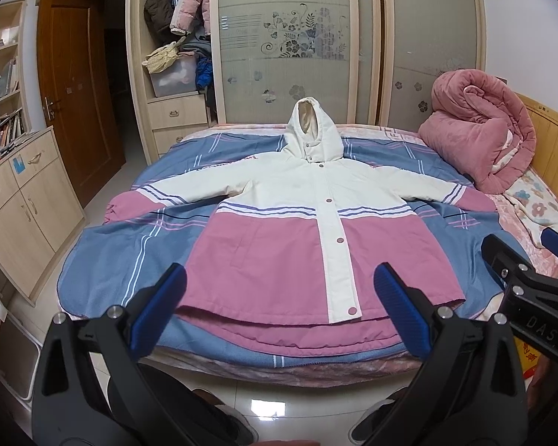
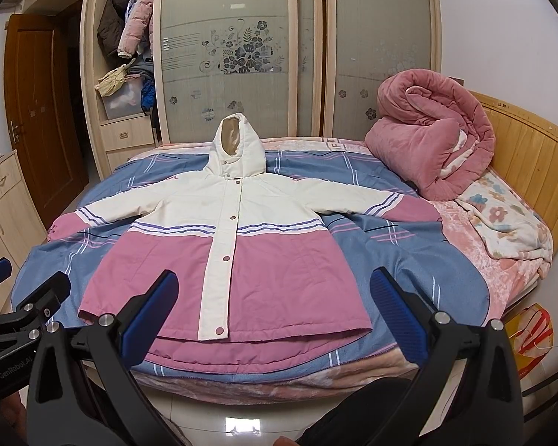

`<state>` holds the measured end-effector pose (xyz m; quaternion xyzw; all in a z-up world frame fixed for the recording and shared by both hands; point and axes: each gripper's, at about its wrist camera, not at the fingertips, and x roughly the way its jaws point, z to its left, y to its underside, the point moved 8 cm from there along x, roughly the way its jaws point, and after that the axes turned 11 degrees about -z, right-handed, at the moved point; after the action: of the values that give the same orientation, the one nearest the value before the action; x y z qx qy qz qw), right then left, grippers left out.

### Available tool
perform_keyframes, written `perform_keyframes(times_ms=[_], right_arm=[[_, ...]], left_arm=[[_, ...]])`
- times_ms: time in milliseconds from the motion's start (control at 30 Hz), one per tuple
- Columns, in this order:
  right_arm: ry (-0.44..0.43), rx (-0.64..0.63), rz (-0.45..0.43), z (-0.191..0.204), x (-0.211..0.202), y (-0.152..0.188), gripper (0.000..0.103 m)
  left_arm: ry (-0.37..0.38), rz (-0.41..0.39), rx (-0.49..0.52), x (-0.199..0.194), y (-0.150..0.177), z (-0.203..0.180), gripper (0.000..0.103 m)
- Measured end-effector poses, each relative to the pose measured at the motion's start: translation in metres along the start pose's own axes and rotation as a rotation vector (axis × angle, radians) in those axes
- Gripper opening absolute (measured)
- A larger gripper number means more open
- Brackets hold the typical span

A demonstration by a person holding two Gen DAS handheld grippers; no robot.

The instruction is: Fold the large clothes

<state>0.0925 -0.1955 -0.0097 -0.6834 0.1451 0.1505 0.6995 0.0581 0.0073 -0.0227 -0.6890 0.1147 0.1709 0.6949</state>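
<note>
Two grippers, left gripper [image 1: 279, 312] and right gripper [image 2: 273, 312], poised wide open and empty short of the bed's [image 2: 465, 282] near edge. Best begun by pinching one sleeve cuff [image 1: 117, 208] through both layers, then carrying it flat across the chest. Hooded jacket [image 1: 297, 230]: cream above, pink below, snapped shut, spread face-up on blue plaid blanket [image 1: 130, 249], sleeves outstretched.

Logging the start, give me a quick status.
Left claw and right claw open, empty. Jacket flat on bed, unfolded. Rolled pink quilt off to the side.
</note>
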Motion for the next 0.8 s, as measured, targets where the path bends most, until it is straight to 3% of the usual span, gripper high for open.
perform_keyframes(times_ms=[800], right_arm=[[-0.002, 0.001, -0.001, 0.0042, 0.0015, 0.0061, 0.102]], left_arm=[[-0.001, 0.003, 0.000, -0.0003, 0.0008, 0.0005, 0.101]])
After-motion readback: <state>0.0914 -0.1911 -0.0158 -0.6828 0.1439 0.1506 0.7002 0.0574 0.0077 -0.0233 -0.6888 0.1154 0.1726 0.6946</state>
